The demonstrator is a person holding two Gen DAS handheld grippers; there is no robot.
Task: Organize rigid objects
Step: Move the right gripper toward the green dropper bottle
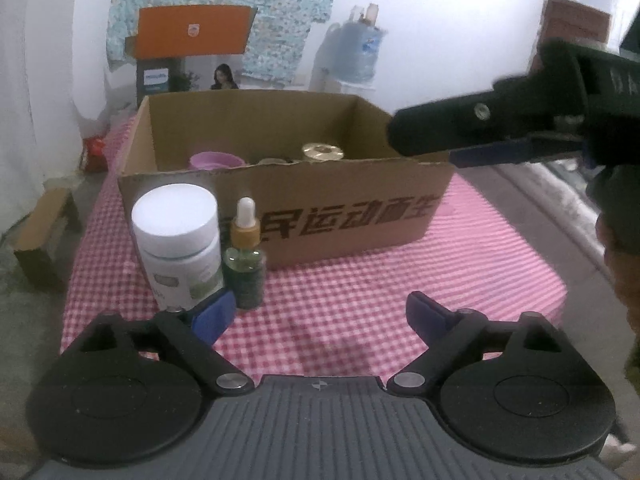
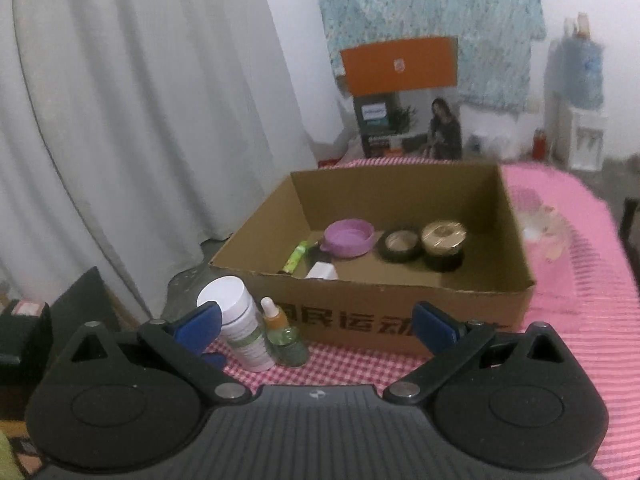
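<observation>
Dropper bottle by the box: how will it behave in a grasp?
The dropper bottle looks like rigid glass: probably slippery, maybe fragile. Tall and narrow, so a push near its top would likely tip it. It stands against the white jar, which may get nudged.

On the near wall of the open brown cardboard box (image 1: 344, 216) I can read large dark Chinese characters, "民运动" among them; the row's left end hides behind the bottles and its right end blurs. Far behind it, the dark printed carton (image 2: 408, 126) under an orange flap carries a pale panel whose brand word I cannot make out. The white-capped plastic jar (image 1: 180, 240) has a label too blurred for me to read.
</observation>
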